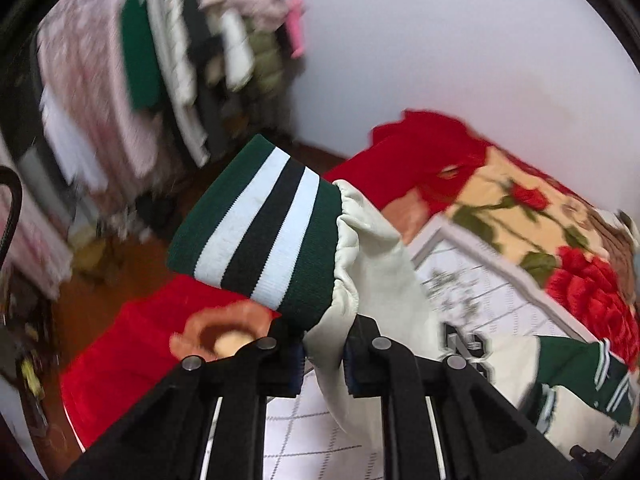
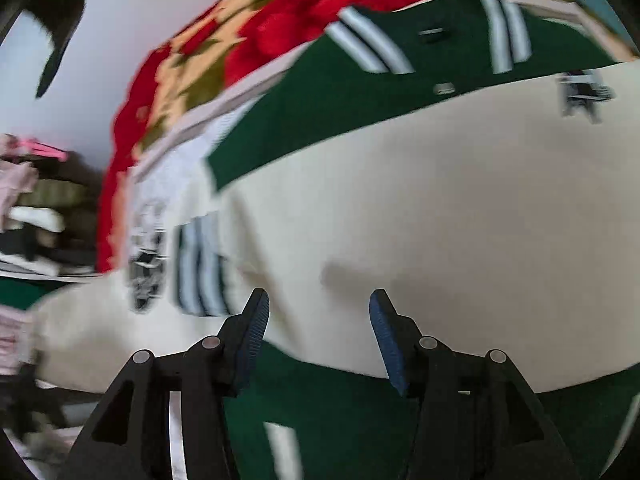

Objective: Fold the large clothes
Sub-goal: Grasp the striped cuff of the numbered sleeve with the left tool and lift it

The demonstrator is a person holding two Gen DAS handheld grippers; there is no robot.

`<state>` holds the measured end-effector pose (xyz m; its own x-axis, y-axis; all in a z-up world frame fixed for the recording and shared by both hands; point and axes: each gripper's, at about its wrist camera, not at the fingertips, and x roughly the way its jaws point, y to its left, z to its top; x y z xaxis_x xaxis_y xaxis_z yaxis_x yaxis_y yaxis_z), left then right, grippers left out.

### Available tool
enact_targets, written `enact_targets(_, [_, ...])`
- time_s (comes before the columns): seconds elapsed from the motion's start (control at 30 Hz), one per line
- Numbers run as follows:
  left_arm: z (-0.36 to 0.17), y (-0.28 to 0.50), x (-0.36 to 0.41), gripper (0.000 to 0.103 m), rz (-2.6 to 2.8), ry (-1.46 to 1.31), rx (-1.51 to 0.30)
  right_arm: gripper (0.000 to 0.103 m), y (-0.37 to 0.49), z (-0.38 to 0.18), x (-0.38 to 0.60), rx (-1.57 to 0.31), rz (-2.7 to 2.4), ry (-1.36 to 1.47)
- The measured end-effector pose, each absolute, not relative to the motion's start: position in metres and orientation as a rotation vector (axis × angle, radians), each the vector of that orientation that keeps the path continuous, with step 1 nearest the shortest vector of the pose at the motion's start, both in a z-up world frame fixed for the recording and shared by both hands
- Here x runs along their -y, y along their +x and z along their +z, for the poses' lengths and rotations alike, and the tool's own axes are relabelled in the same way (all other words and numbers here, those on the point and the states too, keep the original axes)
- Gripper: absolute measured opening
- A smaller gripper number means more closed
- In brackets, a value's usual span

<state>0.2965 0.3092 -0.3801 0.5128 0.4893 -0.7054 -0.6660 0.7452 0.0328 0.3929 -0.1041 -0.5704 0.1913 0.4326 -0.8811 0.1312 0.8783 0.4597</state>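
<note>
Nearest the left wrist camera, the left gripper [image 1: 325,360] has its jaws pinched tight on the cream sleeve [image 1: 372,264] of a varsity jacket, gripping just behind the striped cuff [image 1: 260,224]; the cuff, banded green, white and black, sticks up and away past the fingertips, so the sleeve's long axis runs from the pads out toward the room, with the rest of it trailing back down to the bed [image 1: 480,292]; a red cloth [image 1: 132,340] lies below the cuff at the bed's near edge. Beyond, the jacket body [image 2: 420,208] is spread across the middle of the bed, cream panel uppermost with a green yoke and striped collar toward the far edge, over a white quilted cover and a floral blanket [image 1: 520,200]; blur makes its exact outline hard to read, but it seems to lie broadly flat. Over that cream panel hangs the right gripper [image 2: 318,320], jaws about half open with nothing between the pads, pointing steeply down. As I judge it, the sleeve must be carried across onto the body, which lies toward the right gripper's side; the left hand owns the sleeve, the right is nearer the body and free to pin it.
</note>
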Motion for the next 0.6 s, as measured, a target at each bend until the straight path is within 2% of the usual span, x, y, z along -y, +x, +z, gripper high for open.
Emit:
enact_targets(0.17, [-0.318,0.335,-0.219,0.01,0.557,-0.066,-0.673,0.055,0.358,-0.549,0.163,-1.386,0.166,0.575])
enact_targets(0.3, [-0.297,0.367,-0.117,0.01,0.368,0.006,-0.65,0.055,0.316,-0.541,0.22,-1.386,0.091,0.625])
enact_targets(0.4, [-0.306,0.384,-0.031,0.01,0.199,0.039,-0.672,0.055,0.286,-0.547,0.268,-1.383,-0.008,0.683])
enact_targets(0.6, [-0.369,0.39,0.169,0.01,-0.178,0.122,-0.811,0.055,0.236,-0.57,0.362,-1.359,-0.206,0.78])
